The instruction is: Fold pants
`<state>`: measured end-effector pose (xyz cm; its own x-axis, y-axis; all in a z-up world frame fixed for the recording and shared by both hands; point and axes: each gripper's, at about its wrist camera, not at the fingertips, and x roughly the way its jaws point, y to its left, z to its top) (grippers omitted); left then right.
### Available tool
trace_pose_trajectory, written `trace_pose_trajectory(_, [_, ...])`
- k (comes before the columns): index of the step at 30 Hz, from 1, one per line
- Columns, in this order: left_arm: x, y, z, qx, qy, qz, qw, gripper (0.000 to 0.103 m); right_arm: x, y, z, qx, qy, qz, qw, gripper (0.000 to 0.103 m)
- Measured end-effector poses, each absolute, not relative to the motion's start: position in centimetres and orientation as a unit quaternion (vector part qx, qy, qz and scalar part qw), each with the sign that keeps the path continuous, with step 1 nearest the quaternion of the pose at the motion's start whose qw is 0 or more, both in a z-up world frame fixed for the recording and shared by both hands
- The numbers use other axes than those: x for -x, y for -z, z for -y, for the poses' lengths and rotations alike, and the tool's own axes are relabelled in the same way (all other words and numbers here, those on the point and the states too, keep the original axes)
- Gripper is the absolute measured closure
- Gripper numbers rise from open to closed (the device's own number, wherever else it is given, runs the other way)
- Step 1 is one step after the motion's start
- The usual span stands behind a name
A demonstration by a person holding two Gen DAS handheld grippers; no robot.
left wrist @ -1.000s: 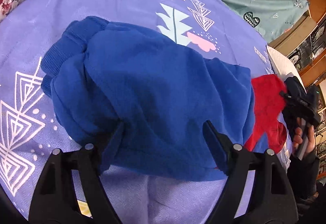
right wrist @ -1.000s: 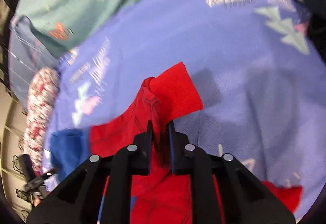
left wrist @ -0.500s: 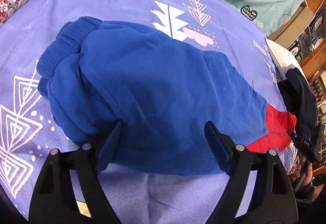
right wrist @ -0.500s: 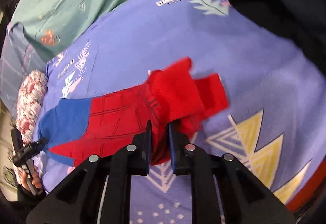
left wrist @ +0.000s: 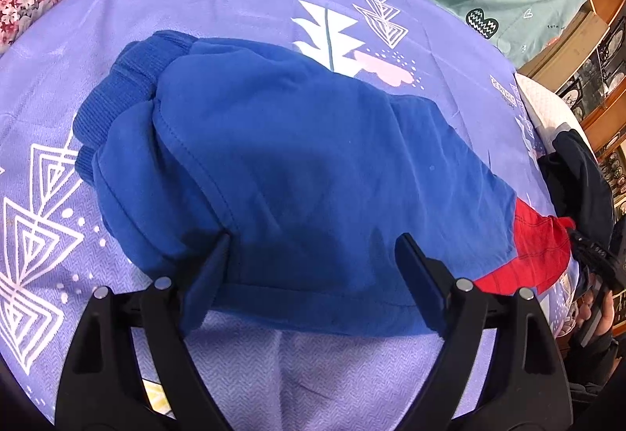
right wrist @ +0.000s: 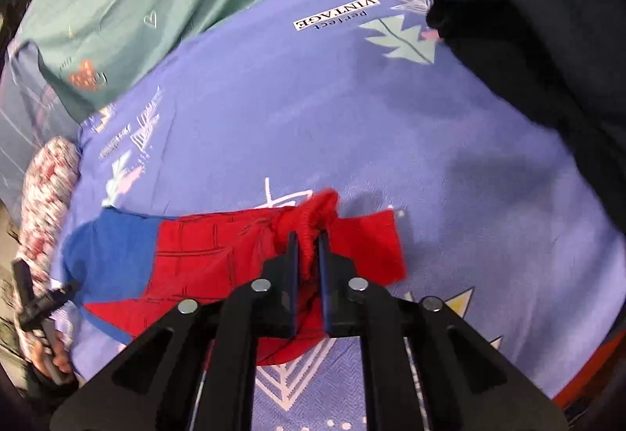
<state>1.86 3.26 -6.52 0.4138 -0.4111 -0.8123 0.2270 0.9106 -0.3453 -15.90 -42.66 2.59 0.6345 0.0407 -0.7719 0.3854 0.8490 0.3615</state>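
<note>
The left claw (left wrist: 313,266) hangs released and widening over the blue waist of the pants (left wrist: 297,172) spread on the bed (left wrist: 219,0), so the right claw (right wrist: 309,251), tightening on the red cuff (right wrist: 313,219), may drag them askew.

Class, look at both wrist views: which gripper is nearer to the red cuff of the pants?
Right. The right gripper pinches the red cuff, its jaws closing on it. The left gripper is open over the blue part, far from the cuff.
</note>
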Motion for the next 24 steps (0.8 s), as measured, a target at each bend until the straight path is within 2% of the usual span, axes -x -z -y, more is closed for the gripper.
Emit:
trace_pose_trajectory(3, [-1.8,6.4,-3.1,0.092,0.19,-0.505,0.837,0.017,16.6,-6.7,42.4,-0.244,0.092,-0.374,0.89,0.094])
trace_pose_trajectory(6, [-1.7,6.4,-2.8,0.084,0.19,-0.5,0.841,0.016,17.2,-7.9,42.2,-0.222,0.115,-0.371,0.894,0.094])
trace_pose_trajectory(11, [-1.5,6.8,-1.6,0.054,0.184,-0.492,0.849,0.008,16.3,-1.3,43.1,-0.225,0.157,-0.452,0.849,0.094])
trace_pose_trajectory(13, [-1.2,6.8,-0.8,0.026,0.176,-0.492,0.852,0.008,16.4,-0.6,42.9,-0.215,0.169,-0.451,0.85,0.091])
trace_pose_trajectory(14, [-1.0,6.7,-0.7,0.019,0.176,-0.491,0.853,0.008,16.6,-1.2,42.9,-0.209,0.181,-0.445,0.852,0.088])
trace_pose_trajectory(15, [-0.9,6.6,-0.8,0.017,0.178,-0.491,0.853,0.008,16.7,-1.9,42.8,-0.201,0.194,-0.44,0.854,0.079])
trace_pose_trajectory(18, [-0.1,5.5,-1.3,0.011,0.185,-0.485,0.855,0.008,16.6,-6.1,42.2,-0.173,0.202,-0.394,0.88,0.068])
trace_pose_trajectory(19, [0.3,5.1,-1.4,0.005,0.184,-0.481,0.857,0.008,15.8,-7.3,41.7,-0.191,0.163,-0.384,0.888,0.067])
trace_pose_trajectory(21, [0.8,4.6,-1.5,-0.022,0.175,-0.476,0.862,0.008,13.0,-9.0,39.9,-0.225,0.061,-0.379,0.896,0.05])
trace_pose_trajectory(24, [0.5,5.8,-2.0,-0.041,0.155,-0.5,0.851,0.008,5.9,-9.3,34.3,-0.226,-0.081,-0.415,0.877,0.045])
